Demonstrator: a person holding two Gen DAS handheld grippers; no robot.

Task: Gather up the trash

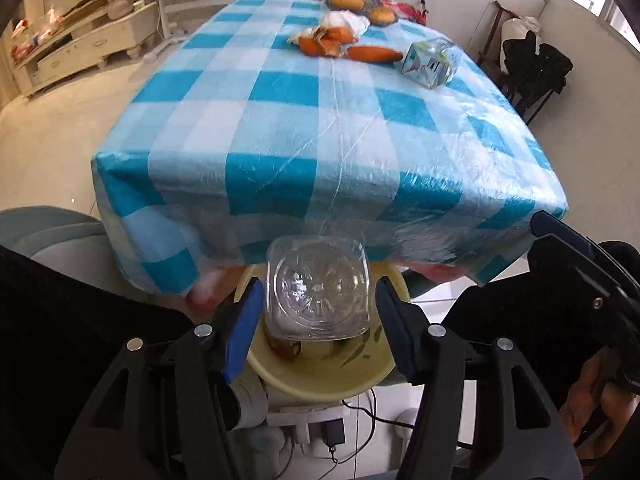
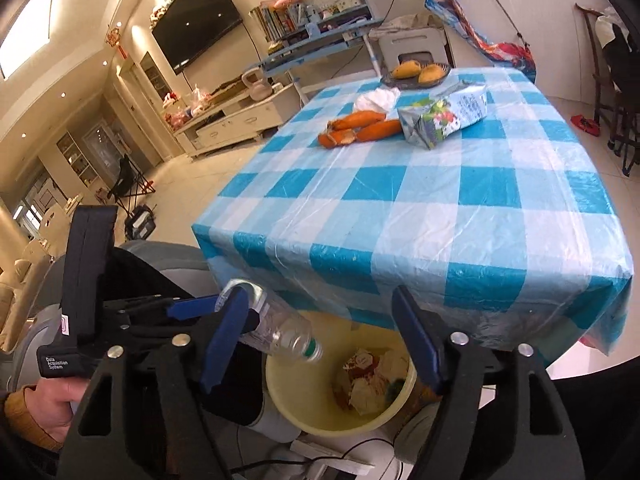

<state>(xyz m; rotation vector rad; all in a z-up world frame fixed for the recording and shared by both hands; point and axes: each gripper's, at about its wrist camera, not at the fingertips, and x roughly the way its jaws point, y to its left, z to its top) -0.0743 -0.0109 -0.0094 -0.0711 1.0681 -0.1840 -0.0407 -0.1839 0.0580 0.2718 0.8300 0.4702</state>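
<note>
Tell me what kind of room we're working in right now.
Most likely a home living and dining room: a wall-mounted TV above a low cabinet, a dining table under a blue checked cloth, and a cluttered study desk behind it.

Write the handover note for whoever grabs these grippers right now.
Left gripper: open, jaws either side of the clear plastic bottle, which is over the yellow bin; contact unclear.
Right gripper: open, empty, above the bin.
Done: wrappers already in the bin.
Left: bottle to drop in; on the checked table, orange peels, crumpled carton and white tissue remain.
</note>
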